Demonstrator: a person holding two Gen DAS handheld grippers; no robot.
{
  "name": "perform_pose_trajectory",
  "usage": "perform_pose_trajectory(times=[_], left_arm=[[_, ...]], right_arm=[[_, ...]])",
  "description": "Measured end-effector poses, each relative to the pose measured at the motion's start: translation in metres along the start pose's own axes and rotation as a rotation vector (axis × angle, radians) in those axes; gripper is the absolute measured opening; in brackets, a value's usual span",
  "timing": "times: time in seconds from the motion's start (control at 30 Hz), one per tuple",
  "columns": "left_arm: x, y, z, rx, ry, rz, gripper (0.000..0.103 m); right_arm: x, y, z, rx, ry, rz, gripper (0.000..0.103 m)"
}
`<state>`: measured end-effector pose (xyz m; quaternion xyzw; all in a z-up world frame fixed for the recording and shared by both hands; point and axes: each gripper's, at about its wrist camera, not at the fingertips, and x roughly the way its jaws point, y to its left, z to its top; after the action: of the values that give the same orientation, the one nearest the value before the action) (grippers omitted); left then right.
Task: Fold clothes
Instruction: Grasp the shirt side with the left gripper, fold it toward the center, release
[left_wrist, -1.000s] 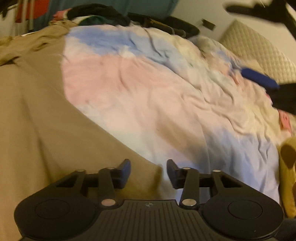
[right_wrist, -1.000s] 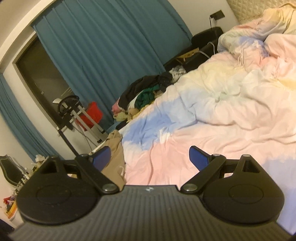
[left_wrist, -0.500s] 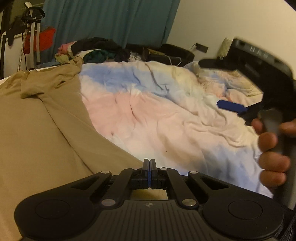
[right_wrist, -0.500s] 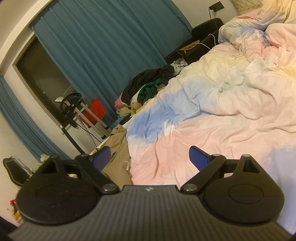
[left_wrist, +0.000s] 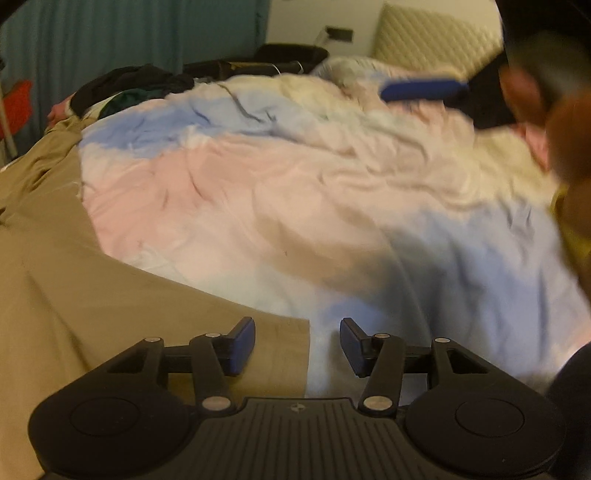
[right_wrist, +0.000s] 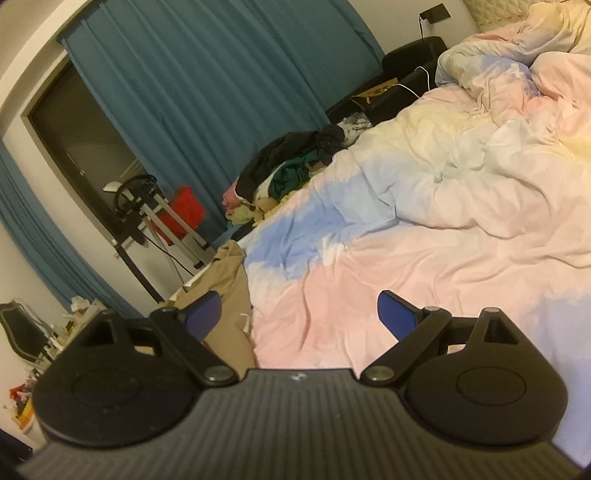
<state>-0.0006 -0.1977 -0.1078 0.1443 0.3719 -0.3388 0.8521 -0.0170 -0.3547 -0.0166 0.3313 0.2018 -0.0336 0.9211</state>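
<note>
A tan garment lies spread on the left side of the bed, its near corner just under my left gripper, which is open and empty. My right gripper is open and empty, held above the pastel duvet. The tan garment shows at that gripper's left finger, lower down. In the left wrist view the right gripper's blue finger and the hand holding it appear blurred at the upper right.
A pile of dark and coloured clothes lies at the far edge of the bed. Blue curtains, a red item on a stand and a quilted headboard surround the bed. A yellow cloth sits at the right edge.
My left gripper was shut half a second ago and is now open, low at the garment's corner. The right gripper has shifted slightly and stayed open.
</note>
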Motion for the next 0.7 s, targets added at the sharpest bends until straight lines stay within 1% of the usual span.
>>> perform_pose_trajectory(times=[0.03,0.07,0.1,0.13,0.17,0.23,0.3,0.4,0.47,0.53,0.6,0.7], left_arm=[[0.003,-0.002,-0.003,0.013,0.000,0.021,0.045],[0.007,-0.003,-0.007,0.026,0.001,0.042,0.029],[0.008,-0.002,-0.009,0.023,-0.003,0.050,0.020],[0.007,0.002,-0.010,0.008,-0.010,0.049,0.016],[0.004,0.005,-0.011,-0.008,-0.018,0.050,0.007],[-0.007,0.013,-0.009,-0.042,-0.046,0.056,0.006],[-0.028,0.023,-0.006,-0.073,-0.100,0.062,0.006],[-0.077,0.048,-0.007,-0.191,-0.176,0.047,0.005],[-0.113,0.065,-0.016,-0.274,-0.223,0.041,0.005],[-0.147,0.082,-0.030,-0.345,-0.263,0.047,0.005],[-0.171,0.098,-0.048,-0.417,-0.265,0.045,0.005],[-0.185,0.119,-0.076,-0.522,-0.202,0.031,0.005]], right_arm=[[0.002,-0.001,-0.001,-0.001,0.007,-0.003,0.093],[0.004,-0.001,-0.001,-0.001,0.013,-0.005,0.093],[0.005,-0.002,-0.002,0.001,0.017,-0.003,0.093],[0.005,-0.002,-0.002,0.004,0.020,-0.001,0.093],[0.005,-0.003,-0.002,0.007,0.020,0.000,0.093],[0.005,-0.004,-0.002,0.013,0.019,0.004,0.093],[0.004,-0.004,-0.001,0.014,0.018,0.006,0.093],[0.000,0.000,-0.001,0.002,0.004,0.030,0.093],[-0.005,0.010,-0.003,-0.042,-0.026,0.044,0.093],[-0.008,0.022,-0.007,-0.090,-0.033,0.071,0.093],[-0.006,0.034,-0.014,-0.128,-0.009,0.096,0.093],[0.004,0.052,-0.030,-0.193,0.060,0.098,0.093]])
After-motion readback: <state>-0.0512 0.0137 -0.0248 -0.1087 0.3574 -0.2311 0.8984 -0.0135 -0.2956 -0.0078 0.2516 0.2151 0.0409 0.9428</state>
